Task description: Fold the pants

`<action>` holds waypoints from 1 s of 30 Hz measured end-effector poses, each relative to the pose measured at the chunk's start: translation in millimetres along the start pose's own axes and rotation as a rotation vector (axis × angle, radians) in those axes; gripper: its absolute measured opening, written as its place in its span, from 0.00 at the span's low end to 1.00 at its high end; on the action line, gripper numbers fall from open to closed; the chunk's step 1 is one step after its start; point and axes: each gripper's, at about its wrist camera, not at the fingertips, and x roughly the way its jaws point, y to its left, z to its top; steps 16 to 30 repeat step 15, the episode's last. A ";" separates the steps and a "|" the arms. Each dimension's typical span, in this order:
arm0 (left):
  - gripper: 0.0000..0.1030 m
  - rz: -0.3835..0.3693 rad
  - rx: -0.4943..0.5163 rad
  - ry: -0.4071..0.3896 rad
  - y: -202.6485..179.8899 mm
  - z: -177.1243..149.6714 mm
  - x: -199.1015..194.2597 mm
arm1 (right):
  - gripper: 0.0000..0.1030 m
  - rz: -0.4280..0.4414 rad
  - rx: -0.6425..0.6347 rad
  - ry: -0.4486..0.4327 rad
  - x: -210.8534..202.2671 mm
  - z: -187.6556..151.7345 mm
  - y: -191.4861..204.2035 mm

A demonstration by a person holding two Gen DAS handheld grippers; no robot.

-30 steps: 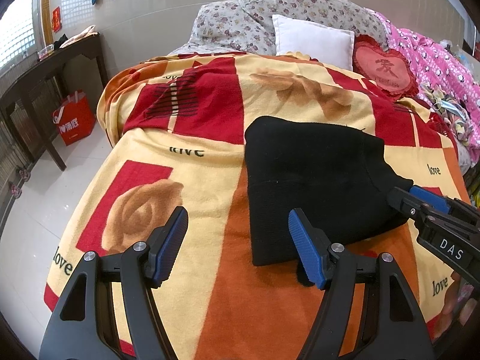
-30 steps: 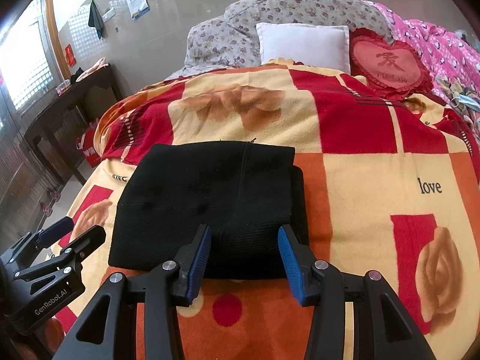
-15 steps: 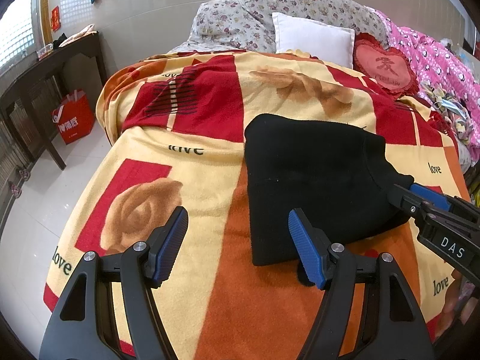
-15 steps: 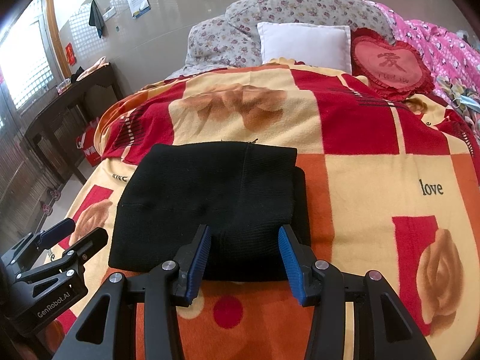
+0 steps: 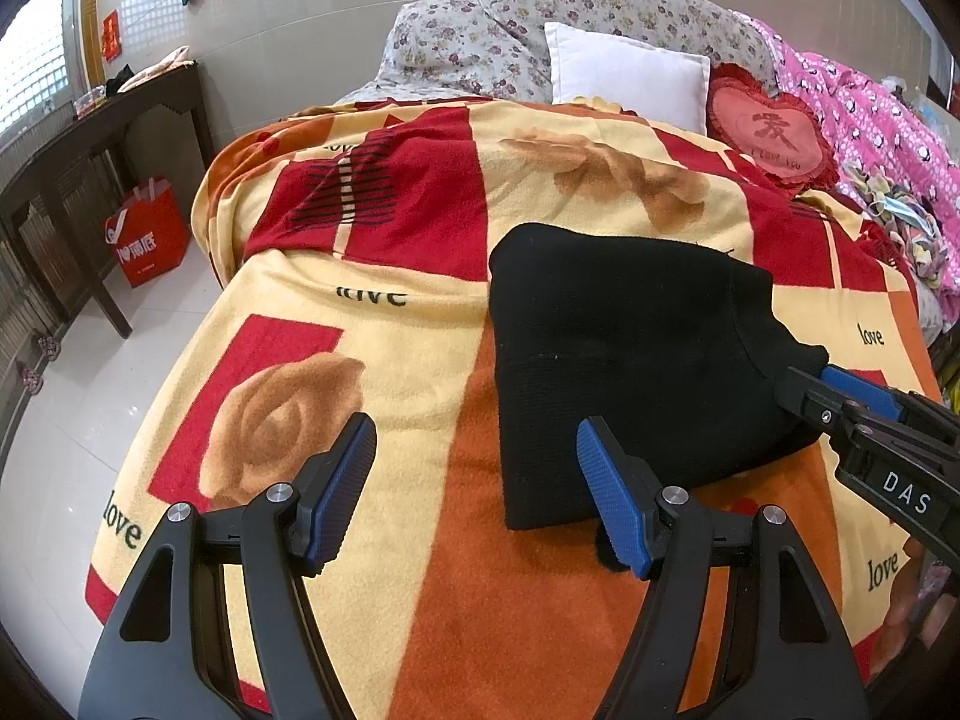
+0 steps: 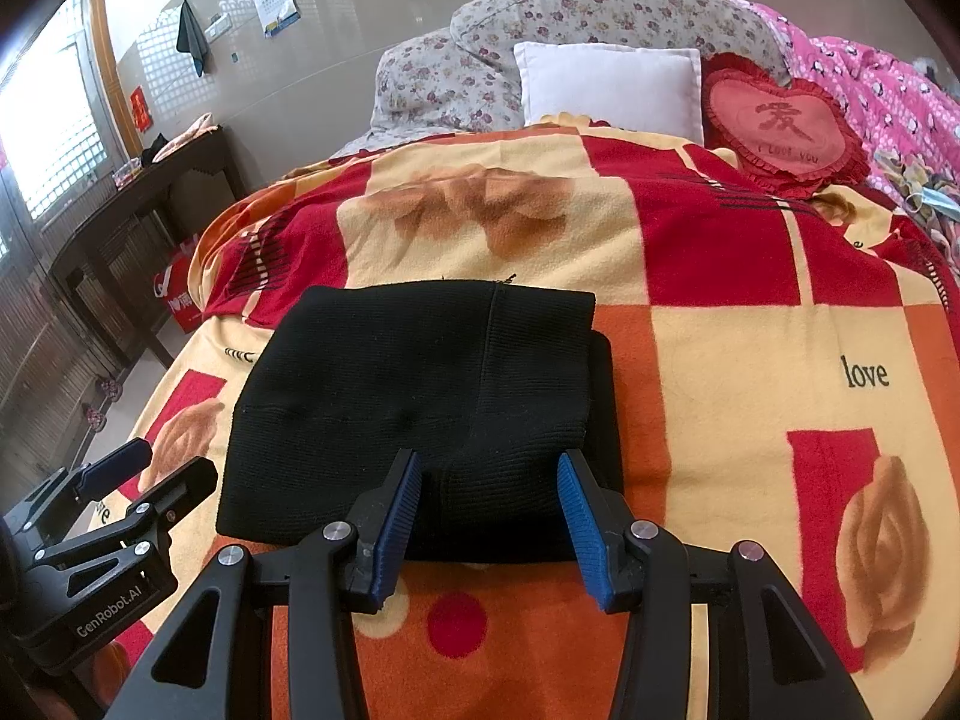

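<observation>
With the black pants (image 6: 420, 408) lying as a folded stack on the bed's rose-print blanket (image 6: 750, 360), both the left hand-held gripper (image 5: 474, 498) and right hand-held gripper (image 6: 489, 525), jaws apart and empty, should likely just square the uneven right edge and lift away gently.

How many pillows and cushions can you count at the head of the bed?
3. A floral pillow lies furthest back; a white cushion leans against it; a red heart-shaped cushion sits to the white one's right. The pink bedding may hide more.
</observation>
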 end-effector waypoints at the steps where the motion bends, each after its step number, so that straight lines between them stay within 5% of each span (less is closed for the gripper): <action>1: 0.68 0.000 -0.001 0.000 0.0 0.0 0.0 | 0.44 0.000 0.000 0.000 0.1 0.2 0.0; 30: 0.68 -0.010 -0.003 -0.070 3.7 -1.2 -9.6 | 0.45 0.023 0.021 -0.013 -1.6 -2.8 -6.8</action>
